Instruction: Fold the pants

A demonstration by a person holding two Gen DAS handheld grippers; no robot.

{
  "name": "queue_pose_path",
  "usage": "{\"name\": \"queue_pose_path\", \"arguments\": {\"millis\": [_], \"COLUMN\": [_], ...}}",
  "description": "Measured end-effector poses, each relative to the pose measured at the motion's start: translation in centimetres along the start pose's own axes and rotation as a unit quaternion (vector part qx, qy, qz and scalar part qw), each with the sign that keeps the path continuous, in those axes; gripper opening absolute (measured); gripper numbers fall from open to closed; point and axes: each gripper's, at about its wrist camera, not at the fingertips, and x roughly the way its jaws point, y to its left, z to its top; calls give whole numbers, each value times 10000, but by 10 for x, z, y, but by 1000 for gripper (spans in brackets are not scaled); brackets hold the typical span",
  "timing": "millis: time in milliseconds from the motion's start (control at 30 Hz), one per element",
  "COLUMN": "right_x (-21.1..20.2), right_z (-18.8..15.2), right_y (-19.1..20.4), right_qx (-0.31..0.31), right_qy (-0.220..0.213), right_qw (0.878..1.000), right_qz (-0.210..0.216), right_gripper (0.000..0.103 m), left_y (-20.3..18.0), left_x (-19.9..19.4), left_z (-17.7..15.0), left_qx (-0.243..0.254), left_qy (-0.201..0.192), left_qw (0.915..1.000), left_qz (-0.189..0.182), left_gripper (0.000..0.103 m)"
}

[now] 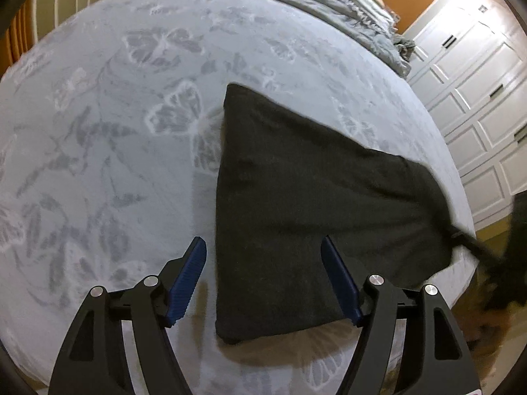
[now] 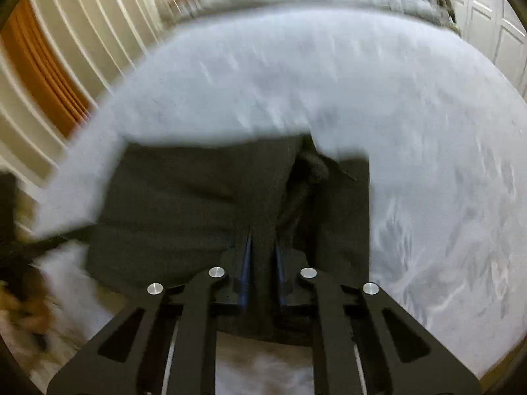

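- While the left wrist view looks down on the bed (image 1: pixel 98 131), one pair of dark pants (image 1: pixel 313 204) lies flat there, already doubled into a broad panel near the bed's right edge.
- Left hand-held gripper (image 1: pixel 263 279): released, blue pads wide apart, hovering over the near edge of the pants and holding nothing; likely poised to take that edge for the next fold.
- Also counted: one rumpled grey blanket (image 1: pixel 355 10) at the far end, one white panelled wardrobe (image 1: pixel 477 98) beyond.
- Right wrist view, blurred by motion: right hand-held gripper (image 2: pixel 263 256) clenched on a ridge of the pants (image 2: pixel 184 204), cloth pinched between the two pads, presumably to lift it over.
- One pair of pants, two grippers.
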Motion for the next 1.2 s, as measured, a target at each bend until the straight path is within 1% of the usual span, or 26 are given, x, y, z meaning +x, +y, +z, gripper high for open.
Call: {"name": "queue_pose_path", "arguments": {"millis": [67,167,233,300,333,367,433,467,500,533,567,600,667,700,733,767,800,867,900,933,967,1033,1067,1100,1133,1200], "right_x": [-6,47,39,18,12,10,22,30,46,58,61,58,33,9,-12,-24,-33,-27,-12,-2,0,-16,-20,-23,-20,3], "right_z": [3,-12,-9,-4,-3,-4,-8,-9,-13,-17,-17,-15,-10,-8,-8,-11,-17,-34,-46,-52,-53,-46,-42,-39,-37,-36], "right_y": [-5,-30,-31,-31,-34,-40,-58,-61,-70,-73,-70,-62,-46,-38,-30,-26,-23,-32,-43,-50,-53,-39,-29,-14,-3,15], "right_qx": [-16,200,421,396,470,580,897,1054,1369,1563,1545,1356,1126,1021,885,772,650,523,649,869,1076,1057,903,599,406,177], "right_qy": [-90,871,708,349,200,124,429,579,852,978,903,859,575,324,158,80,4,173,368,547,659,234,116,11,-7,262], "right_qw": [10000,9945,9959,9977,9973,9960,9930,9915,9867,9828,9837,9866,9912,9915,9913,9917,9938,9982,9966,9928,9907,9930,9942,9964,9974,9986], "right_qz": [-19,-554,-377,-431,-534,-673,-633,-500,-182,145,204,287,381,738,962,1028,903,226,-363,-611,-518,463,578,604,592,422], "right_gripper": [13,25,27,59,83,85,85,84,67,62,43,31,22,15,13,13,15,51,51,51,51,51,59,70,75,77], "left_y": [-1,0,3,7,9,12,15,16,16,16,18,20,20,19,20,23,30,43,49,52,52,46,42,39,36,30], "left_x": [-1,8,14,21,24,27,28,27,28,30,28,22,-1,-21,-34,-44,-49,-42,-37,-36,-39,-53,-62,-67,-69,-67], "left_z": [-1,-2,-2,-3,-4,-4,-5,-4,-3,-1,1,4,8,9,7,3,-4,-18,-26,-31,-33,-33,-33,-34,-34,-28], "left_qx": [89,69,-90,-288,-403,-505,-607,-589,-553,-552,-616,-682,-630,-539,-484,-434,-417,-411,-514,-558,-547,-390,-297,-254,-194,-62], "left_qy": [-86,50,200,351,411,449,359,339,381,500,484,427,227,90,-32,-103,-105,59,145,120,36,-340,-651,-810,-925,-939], "left_qw": [9998,9996,9996,9990,9983,9977,9972,9970,9961,9946,9938,9924,9907,9899,9905,9920,9951,9991,9977,9967,9969,9971,9951,9935,9920,9914], "left_qz": [128,262,187,37,-48,-104,-235,-381,-577,-728,-790,-934,-1188,-1307,-1285,-1184,-885,-50,420,583,560,559,678,761,839,908], "left_gripper": [72,72,72,76,77,77,76,66,28,23,19,17,16,16,16,19,26,34,34,34,37,54,67,70,70,70]}}
